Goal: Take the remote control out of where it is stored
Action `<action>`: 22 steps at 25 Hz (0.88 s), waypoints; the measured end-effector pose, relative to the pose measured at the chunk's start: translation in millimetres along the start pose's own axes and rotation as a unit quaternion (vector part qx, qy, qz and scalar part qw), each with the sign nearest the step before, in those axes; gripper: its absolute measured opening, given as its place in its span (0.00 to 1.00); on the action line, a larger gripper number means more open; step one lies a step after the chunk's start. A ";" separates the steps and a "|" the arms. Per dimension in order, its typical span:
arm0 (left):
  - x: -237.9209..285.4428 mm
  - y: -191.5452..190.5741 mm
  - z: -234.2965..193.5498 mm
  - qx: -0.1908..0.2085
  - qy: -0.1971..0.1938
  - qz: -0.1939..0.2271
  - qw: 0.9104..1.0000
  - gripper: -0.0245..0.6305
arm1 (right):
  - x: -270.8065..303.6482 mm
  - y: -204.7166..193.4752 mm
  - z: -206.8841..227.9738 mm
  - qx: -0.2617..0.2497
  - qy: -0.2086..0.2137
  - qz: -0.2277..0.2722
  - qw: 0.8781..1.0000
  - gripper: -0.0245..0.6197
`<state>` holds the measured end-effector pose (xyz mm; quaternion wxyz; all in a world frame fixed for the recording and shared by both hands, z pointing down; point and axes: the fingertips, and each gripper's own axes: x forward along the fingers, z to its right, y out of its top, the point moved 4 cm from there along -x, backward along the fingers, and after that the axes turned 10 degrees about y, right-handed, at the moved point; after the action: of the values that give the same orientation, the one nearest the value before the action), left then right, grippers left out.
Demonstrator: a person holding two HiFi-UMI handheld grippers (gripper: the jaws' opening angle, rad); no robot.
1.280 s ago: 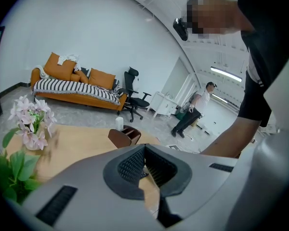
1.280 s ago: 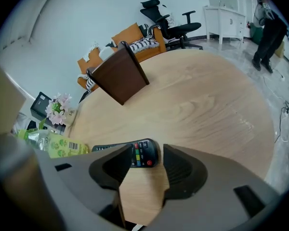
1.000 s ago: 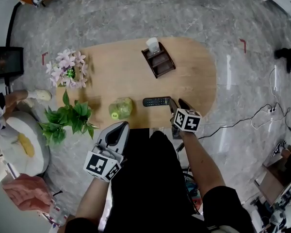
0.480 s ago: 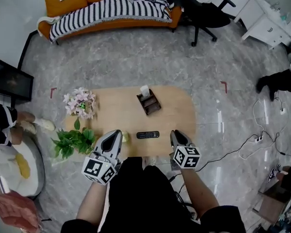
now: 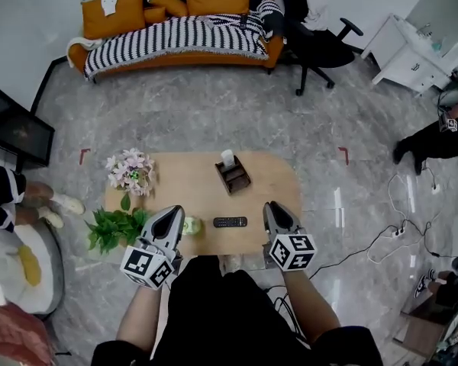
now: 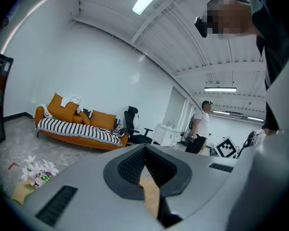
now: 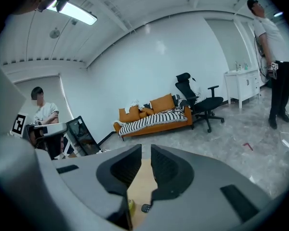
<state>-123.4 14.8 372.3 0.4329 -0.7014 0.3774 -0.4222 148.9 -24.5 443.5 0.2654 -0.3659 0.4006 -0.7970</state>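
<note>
The black remote control lies flat on the wooden table, near its front edge and apart from both grippers. Behind it stands the brown holder with a white item in it. My left gripper hovers over the table's front left; in the left gripper view its jaws meet at the tips, shut and empty. My right gripper hangs over the front right, right of the remote. Its jaws have just been closing and keep a narrow gap with nothing between them. Far below that gap one end of the remote shows.
Pink flowers, a green plant and a yellow-green object occupy the table's left end. An orange sofa and a black office chair stand beyond. One person stands at the right, another sits at the left.
Both grippers have lifted up and back from the table, and the view has risen with them. The right gripper left the remote's right end. The remote stays flat on the table.
</note>
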 end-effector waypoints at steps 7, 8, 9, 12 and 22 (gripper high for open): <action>8.3 4.4 -11.6 -0.018 -0.006 0.010 1.000 0.04 | 14.4 8.4 -2.3 -0.004 -0.003 -0.003 1.000 0.14; 10.0 3.8 -13.2 -0.018 -0.006 0.009 1.000 0.05 | 16.8 8.8 -1.6 -0.004 -0.004 -0.005 1.000 0.14; 11.6 4.3 -15.0 -0.018 -0.006 0.007 1.000 0.05 | 19.7 9.4 -1.2 -0.003 -0.004 -0.007 1.000 0.14; 16.6 7.7 -23.8 -0.019 -0.002 0.002 1.000 0.05 | 33.8 9.8 1.0 -0.004 -0.005 -0.015 1.000 0.14; 37.0 -12.4 -65.8 -0.027 0.000 -0.036 0.999 0.05 | 148.1 -16.6 6.4 -0.092 0.021 -0.137 0.986 0.15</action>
<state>-168.5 -33.1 411.3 0.3979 -0.7262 0.3630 -0.4272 64.3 -124.5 514.8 0.1101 -0.4236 0.4236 -0.7931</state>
